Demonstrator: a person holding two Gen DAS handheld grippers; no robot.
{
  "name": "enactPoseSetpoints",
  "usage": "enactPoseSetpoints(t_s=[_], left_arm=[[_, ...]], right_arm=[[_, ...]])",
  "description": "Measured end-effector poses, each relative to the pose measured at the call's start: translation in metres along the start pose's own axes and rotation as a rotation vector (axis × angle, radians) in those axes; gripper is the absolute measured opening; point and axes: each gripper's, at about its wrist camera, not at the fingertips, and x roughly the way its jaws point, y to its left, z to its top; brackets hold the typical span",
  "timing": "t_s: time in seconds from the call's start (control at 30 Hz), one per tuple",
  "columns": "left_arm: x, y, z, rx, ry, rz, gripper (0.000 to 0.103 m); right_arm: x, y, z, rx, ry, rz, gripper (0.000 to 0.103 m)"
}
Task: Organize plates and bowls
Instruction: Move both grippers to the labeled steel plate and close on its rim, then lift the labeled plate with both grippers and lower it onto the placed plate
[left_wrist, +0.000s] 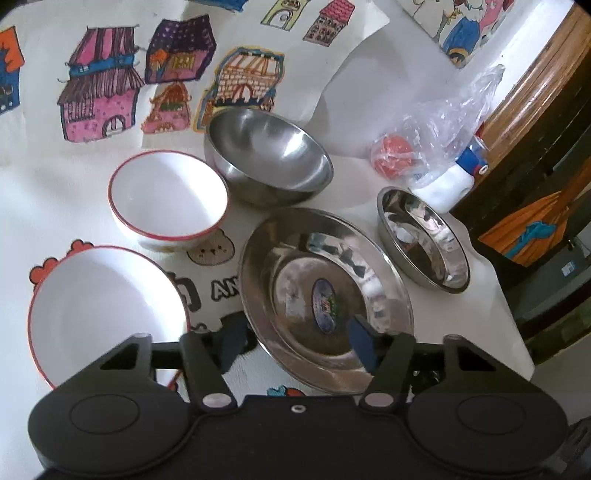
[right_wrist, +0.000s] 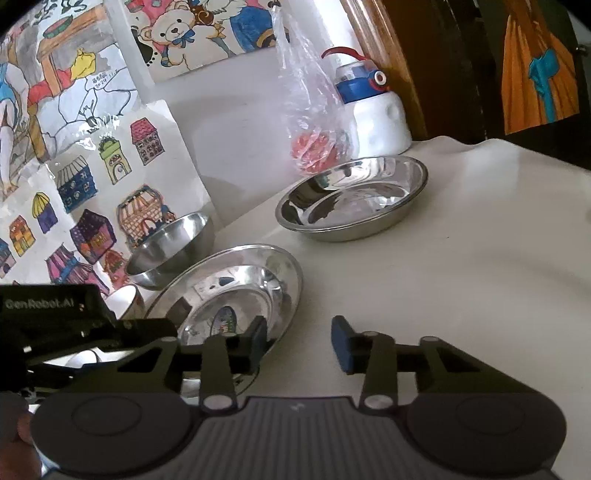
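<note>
I am holding my left gripper (left_wrist: 295, 341) wide open and empty over the near rim of the steel plate (left_wrist: 325, 295); my right gripper (right_wrist: 299, 343) is gaping empty just beside it; white plate (left_wrist: 107, 314), white bowl (left_wrist: 168, 199), steel bowl (left_wrist: 269, 155) and shallow steel dish (right_wrist: 351, 199) are sitting apart on the table (right_wrist: 461, 277).
</note>
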Motion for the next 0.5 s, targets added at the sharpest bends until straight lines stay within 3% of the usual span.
enactPoseSetpoints(t_s=[0.27, 0.5], left_arm=[[-0.0003, 0.0080, 0.0014, -0.037, -0.012, -0.013, 0.038], [0.0018, 0.0049, 0.0000, -0.004, -0.022, 0.026, 0.016]], right_arm=[[0.0064, -0.0019, 0.0014, 0.016, 0.009, 0.046, 0.023], [0.0058, -0.0024, 0.0011, 0.011, -0.003, 0.044, 0.021]])
